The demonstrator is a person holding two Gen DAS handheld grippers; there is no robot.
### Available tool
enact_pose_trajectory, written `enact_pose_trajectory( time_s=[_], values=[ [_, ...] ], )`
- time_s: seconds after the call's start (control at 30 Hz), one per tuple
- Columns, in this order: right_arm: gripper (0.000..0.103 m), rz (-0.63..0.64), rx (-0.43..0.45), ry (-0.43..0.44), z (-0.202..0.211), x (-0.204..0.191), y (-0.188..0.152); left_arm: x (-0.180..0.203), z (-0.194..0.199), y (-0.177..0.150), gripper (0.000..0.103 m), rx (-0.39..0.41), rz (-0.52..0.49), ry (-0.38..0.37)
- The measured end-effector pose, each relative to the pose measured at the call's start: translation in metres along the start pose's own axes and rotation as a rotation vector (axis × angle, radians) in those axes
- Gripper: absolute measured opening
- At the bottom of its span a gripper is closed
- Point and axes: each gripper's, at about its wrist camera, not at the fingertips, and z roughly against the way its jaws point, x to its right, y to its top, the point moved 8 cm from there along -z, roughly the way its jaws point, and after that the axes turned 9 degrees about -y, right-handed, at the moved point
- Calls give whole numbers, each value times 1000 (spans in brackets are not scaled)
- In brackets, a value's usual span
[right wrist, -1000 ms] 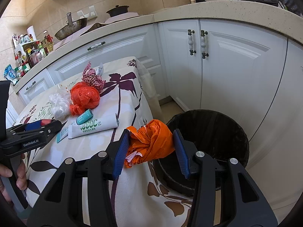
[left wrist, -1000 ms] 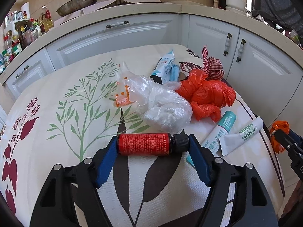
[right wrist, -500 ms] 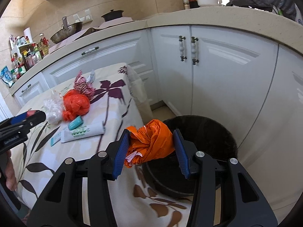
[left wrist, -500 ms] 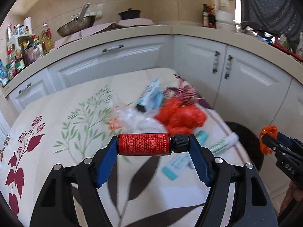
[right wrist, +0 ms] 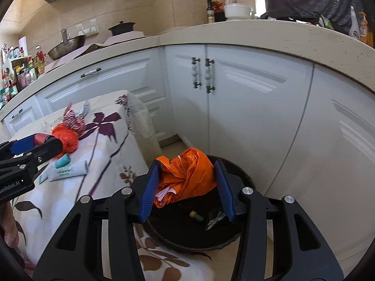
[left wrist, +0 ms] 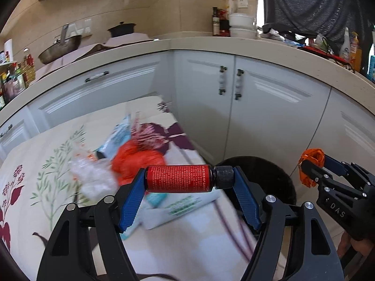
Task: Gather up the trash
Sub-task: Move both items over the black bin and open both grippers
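above the black trash bin (right wrist: 236, 231), at about 6 o'clock of the right wrist view, the right claw (right wrist: 186, 183) holds a crumpled orange plastic bag (right wrist: 187, 178) tight between its two blue pads. a small piece of pale paper hangs out of the bag at its lower left. inside the bin lie a small yellow-green item (right wrist: 196, 215) and a dark crumpled wrapper (right wrist: 214, 217).

the left claw (left wrist: 188, 179) grips a red cylinder with black cap (left wrist: 180, 178), which lies sideways between the blue pads, cap toward 3 o'clock. in the right wrist view this claw is at 9 o'clock, over the counter (right wrist: 58, 196) with the flowered cloth.

on the counter, behind the left claw, rest a red plastic bag (left wrist: 136, 159), a clear plastic bag (left wrist: 93, 178) at its left, a red-white checked cloth (left wrist: 147, 135) toward 12 o'clock, and a white tube (right wrist: 68, 169) with a teal box (right wrist: 62, 160) just beside it. this part of the left view is blurred. the bin stands on the floor beside the counter, in front of the white cabinets (right wrist: 234, 98).
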Motion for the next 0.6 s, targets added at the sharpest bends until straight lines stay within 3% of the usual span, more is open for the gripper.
enact_pose_trajectory(
  time_s=[0.6],
  values=[
    [46,-23,8,-32,-7,36,0,45,-25,12,71,12,-44,8]
  ],
)
